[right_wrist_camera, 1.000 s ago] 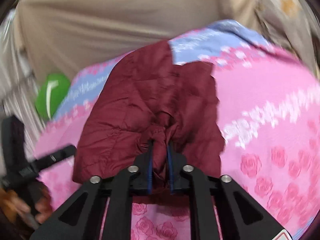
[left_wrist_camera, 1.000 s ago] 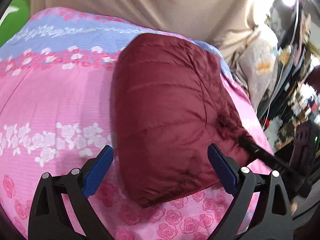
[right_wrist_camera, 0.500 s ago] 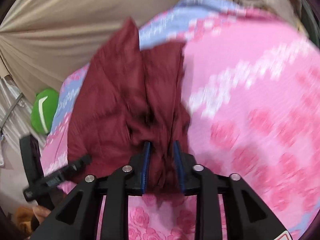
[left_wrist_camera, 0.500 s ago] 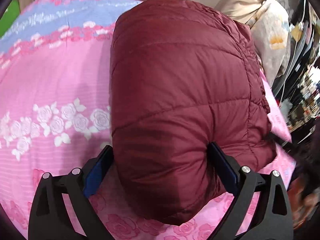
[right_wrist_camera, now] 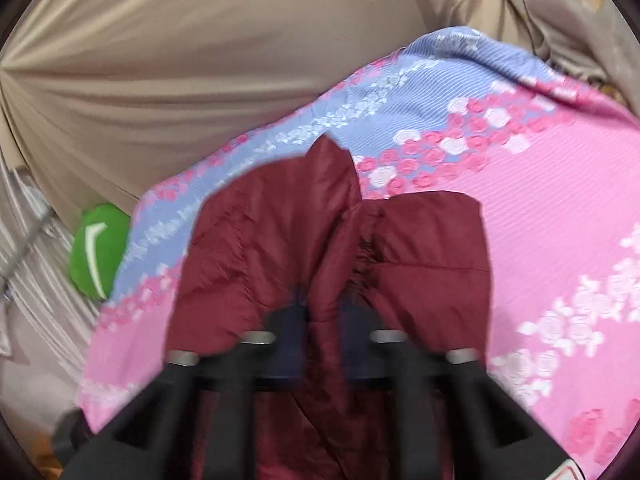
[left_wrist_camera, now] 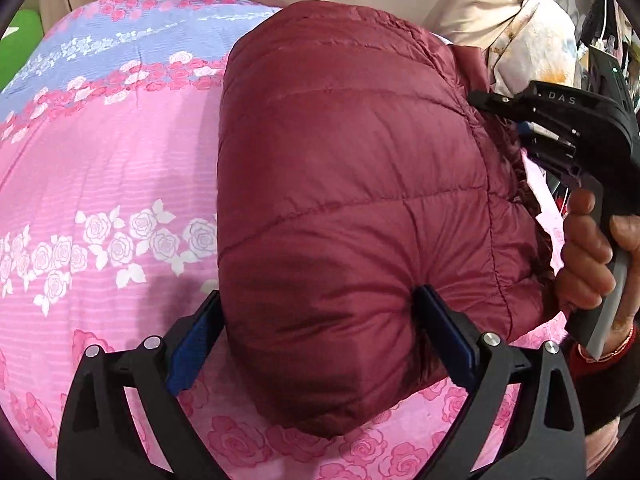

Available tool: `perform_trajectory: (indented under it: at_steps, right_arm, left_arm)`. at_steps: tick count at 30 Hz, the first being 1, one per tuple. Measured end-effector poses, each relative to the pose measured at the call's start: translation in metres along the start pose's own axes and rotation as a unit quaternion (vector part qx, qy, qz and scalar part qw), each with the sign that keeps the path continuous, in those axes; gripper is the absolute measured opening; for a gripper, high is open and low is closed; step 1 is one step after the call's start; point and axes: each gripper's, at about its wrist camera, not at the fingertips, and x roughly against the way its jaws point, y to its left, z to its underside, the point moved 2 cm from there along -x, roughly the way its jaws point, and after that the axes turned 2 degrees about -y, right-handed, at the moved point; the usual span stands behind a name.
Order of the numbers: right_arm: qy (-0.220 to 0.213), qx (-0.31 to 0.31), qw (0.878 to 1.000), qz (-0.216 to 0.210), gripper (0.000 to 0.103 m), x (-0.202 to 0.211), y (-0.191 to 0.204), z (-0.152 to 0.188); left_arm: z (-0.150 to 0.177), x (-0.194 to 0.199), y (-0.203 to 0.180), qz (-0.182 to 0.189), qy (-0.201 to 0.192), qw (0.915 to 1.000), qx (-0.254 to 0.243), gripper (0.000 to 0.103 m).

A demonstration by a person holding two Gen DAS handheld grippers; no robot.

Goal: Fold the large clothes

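A maroon quilted puffer jacket (left_wrist_camera: 352, 184) lies bunched on a pink floral bedsheet (left_wrist_camera: 112, 168). My left gripper (left_wrist_camera: 320, 320) is wide open, its blue-padded fingers (left_wrist_camera: 192, 344) straddling the jacket's near end and pressing into the padding on both sides. My right gripper (right_wrist_camera: 322, 316) is shut on a fold of the jacket (right_wrist_camera: 328, 216), which stands up between its fingers; this view is motion-blurred. The right gripper also shows in the left wrist view (left_wrist_camera: 516, 120), held by a hand at the jacket's right edge.
A beige curtain (right_wrist_camera: 200, 60) hangs behind the bed. A green ball-like object (right_wrist_camera: 98, 252) sits at the bed's far left. Cluttered items (left_wrist_camera: 600, 20) stand to the right of the bed. The sheet has a blue floral band (left_wrist_camera: 120, 44) at the far end.
The left gripper moved forward until its open fingers straddle the jacket's end. The right gripper, still clamped on the fold, has shifted with it, and the jacket has bunched up.
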Motion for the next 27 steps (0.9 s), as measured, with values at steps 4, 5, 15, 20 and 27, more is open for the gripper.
perform_trajectory:
  at_steps: [4,5,15,20,27]
  right_arm:
    - [-0.04,0.0,0.999,0.025,0.004,0.016,-0.012,0.005]
    - [-0.035,0.005,0.998,0.042,0.004,0.011,-0.014,0.009]
    - [0.024,0.04,0.994,0.1,0.006,-0.031,-0.031,0.024]
    - [-0.028,0.037,0.995,0.09,0.016,0.021,-0.021,0.019]
    - [-0.001,0.101,0.993,0.068,0.013,0.058,0.014,0.058]
  left_arm:
    - [0.004,-0.003,-0.001,0.007,0.004,1.0,0.0,0.093]
    - [0.005,-0.005,-0.001,0.01,0.006,0.9999,0.001,0.093]
    - [-0.017,0.026,-0.01,0.025,-0.035,0.9991,0.005,0.087]
    - [-0.04,0.05,-0.017,0.027,-0.084,0.9961,0.0,0.087]
    - [-0.047,0.026,-0.053,0.025,-0.07,0.996,-0.05,0.087]
